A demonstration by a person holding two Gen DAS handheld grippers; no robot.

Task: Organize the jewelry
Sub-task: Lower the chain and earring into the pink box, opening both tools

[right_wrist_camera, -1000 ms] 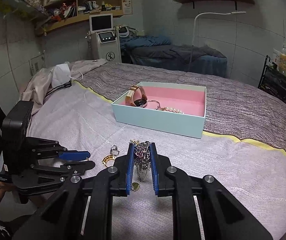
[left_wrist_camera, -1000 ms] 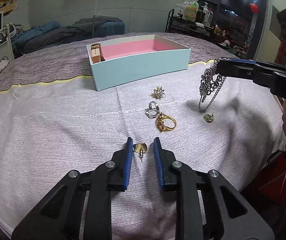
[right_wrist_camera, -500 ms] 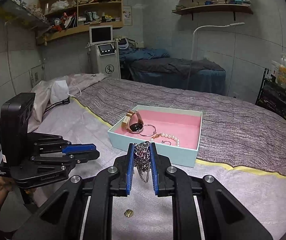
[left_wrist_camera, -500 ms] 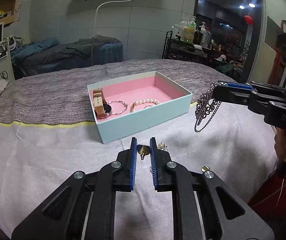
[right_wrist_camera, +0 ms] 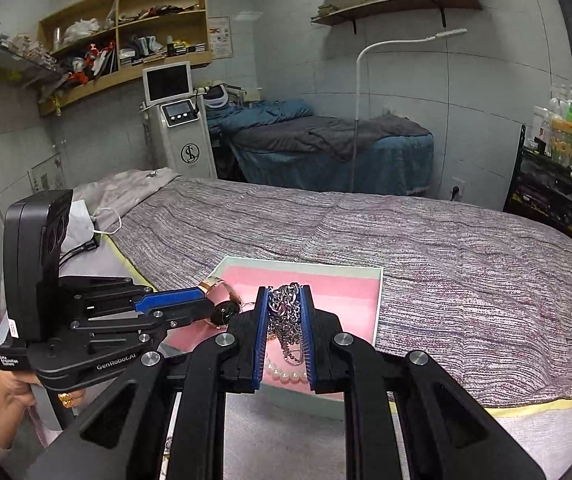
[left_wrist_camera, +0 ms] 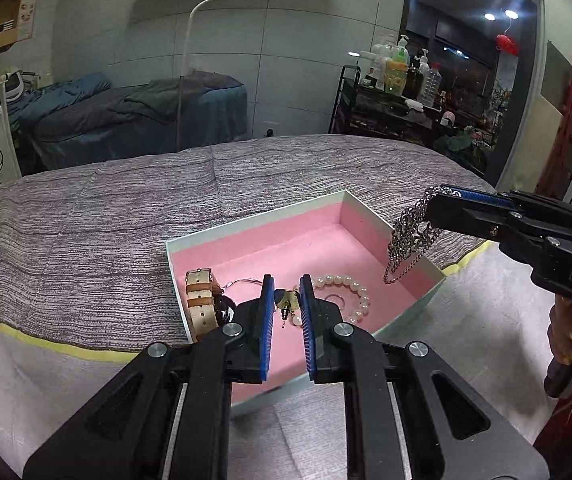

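Observation:
A pale blue box with a pink lining (left_wrist_camera: 326,240) (right_wrist_camera: 350,284) sits on the bed. Inside lie a tan-strapped watch (left_wrist_camera: 201,304), a thin bangle and a pearl bracelet (left_wrist_camera: 350,292) (right_wrist_camera: 286,376). My left gripper (left_wrist_camera: 286,300) is shut on a small gold stud earring (left_wrist_camera: 286,300) and holds it above the box's near part. My right gripper (right_wrist_camera: 286,308) is shut on a bunched silver chain necklace (right_wrist_camera: 286,312) (left_wrist_camera: 410,240), which hangs above the box's right side. The left gripper also shows in the right wrist view (right_wrist_camera: 181,300).
The bed has a grey-purple knit blanket (left_wrist_camera: 125,216) and a pale printed sheet (left_wrist_camera: 25,380) with a yellow edge. A white machine (right_wrist_camera: 177,132), a blue treatment bed (right_wrist_camera: 326,148), a floor lamp and a bottle cart (left_wrist_camera: 398,92) stand behind.
Both grippers have risen from the sheet and moved forward over the box, carrying the earring and the chain. The loose rings and brooch on the sheet have dropped out of view.

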